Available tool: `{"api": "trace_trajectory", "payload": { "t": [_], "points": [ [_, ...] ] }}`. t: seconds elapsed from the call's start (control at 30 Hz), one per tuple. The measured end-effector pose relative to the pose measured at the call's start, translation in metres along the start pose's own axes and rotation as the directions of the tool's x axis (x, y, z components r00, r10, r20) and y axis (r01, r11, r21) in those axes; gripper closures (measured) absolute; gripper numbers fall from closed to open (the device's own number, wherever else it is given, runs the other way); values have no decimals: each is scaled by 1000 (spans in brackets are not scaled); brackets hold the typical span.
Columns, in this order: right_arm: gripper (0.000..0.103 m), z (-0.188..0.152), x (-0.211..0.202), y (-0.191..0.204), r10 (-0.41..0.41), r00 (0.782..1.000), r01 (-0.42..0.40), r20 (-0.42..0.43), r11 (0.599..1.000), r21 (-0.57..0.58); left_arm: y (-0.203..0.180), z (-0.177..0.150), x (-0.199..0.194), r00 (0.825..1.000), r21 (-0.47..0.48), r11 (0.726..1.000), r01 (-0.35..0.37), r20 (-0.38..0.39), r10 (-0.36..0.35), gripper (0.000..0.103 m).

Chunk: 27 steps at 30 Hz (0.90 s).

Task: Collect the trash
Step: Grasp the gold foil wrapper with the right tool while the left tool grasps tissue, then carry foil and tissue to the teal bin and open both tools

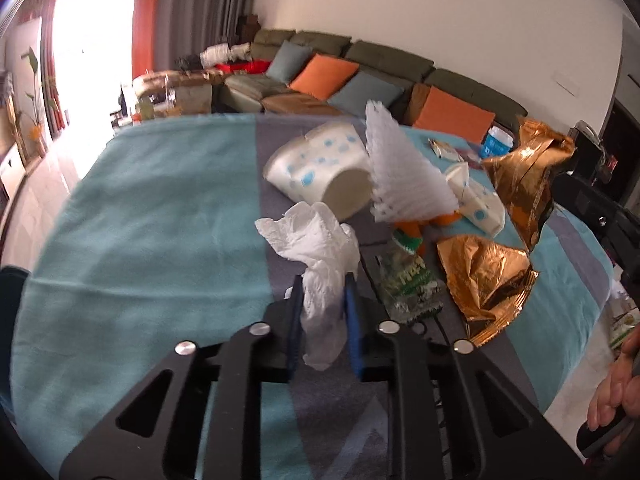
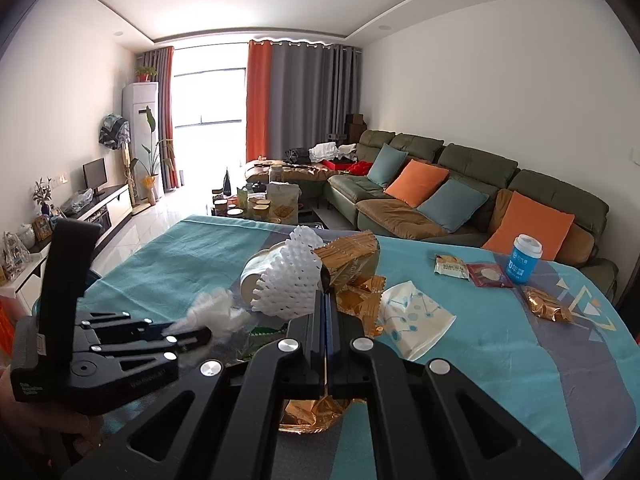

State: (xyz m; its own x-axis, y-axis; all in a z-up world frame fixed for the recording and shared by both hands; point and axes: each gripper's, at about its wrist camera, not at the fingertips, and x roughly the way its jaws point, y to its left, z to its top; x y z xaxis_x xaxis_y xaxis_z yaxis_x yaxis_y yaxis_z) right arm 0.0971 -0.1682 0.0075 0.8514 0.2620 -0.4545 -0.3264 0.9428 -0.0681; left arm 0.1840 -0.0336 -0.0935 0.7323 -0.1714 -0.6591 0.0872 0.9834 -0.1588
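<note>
My left gripper (image 1: 324, 300) is shut on a crumpled white tissue (image 1: 316, 240) just above the teal and grey tablecloth (image 1: 140, 220). From the right wrist camera the same gripper (image 2: 200, 330) shows at the left with the tissue (image 2: 216, 312) at its tip. My right gripper (image 2: 325, 280) is shut, pinching the edge of a gold foil wrapper (image 2: 352, 256), which hangs raised at the right (image 1: 524, 176). A second gold wrapper (image 1: 484, 284) lies flat beside a clear green-printed wrapper (image 1: 412, 284).
A white foam net (image 1: 404, 176), a dotted paper cup on its side (image 1: 320, 168) and a crushed cup (image 2: 416, 320) lie mid-table. Snack packets (image 2: 450, 266), a blue cup (image 2: 524, 258) and a gold packet (image 2: 546, 304) sit at the far right. Behind stands a sofa (image 2: 480, 176).
</note>
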Motion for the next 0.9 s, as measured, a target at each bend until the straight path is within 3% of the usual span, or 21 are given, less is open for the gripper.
{"api": "trace_trajectory", "payload": {
  "t": [0.2,0.5,0.9],
  "points": [
    [103,3,-5,6,13,1000,-13,21,1000,-14,9,5,-24,998,-36,999,-11,66,14,89],
    [103,18,-9,26,66,996,-63,63,997,-45,29,12,-82,976,-54,996,-78,201,87,89],
    [103,46,1,82,250,963,-238,96,964,-123,87,1,-139,936,-166,967,-195,264,234,89]
  ]
}}
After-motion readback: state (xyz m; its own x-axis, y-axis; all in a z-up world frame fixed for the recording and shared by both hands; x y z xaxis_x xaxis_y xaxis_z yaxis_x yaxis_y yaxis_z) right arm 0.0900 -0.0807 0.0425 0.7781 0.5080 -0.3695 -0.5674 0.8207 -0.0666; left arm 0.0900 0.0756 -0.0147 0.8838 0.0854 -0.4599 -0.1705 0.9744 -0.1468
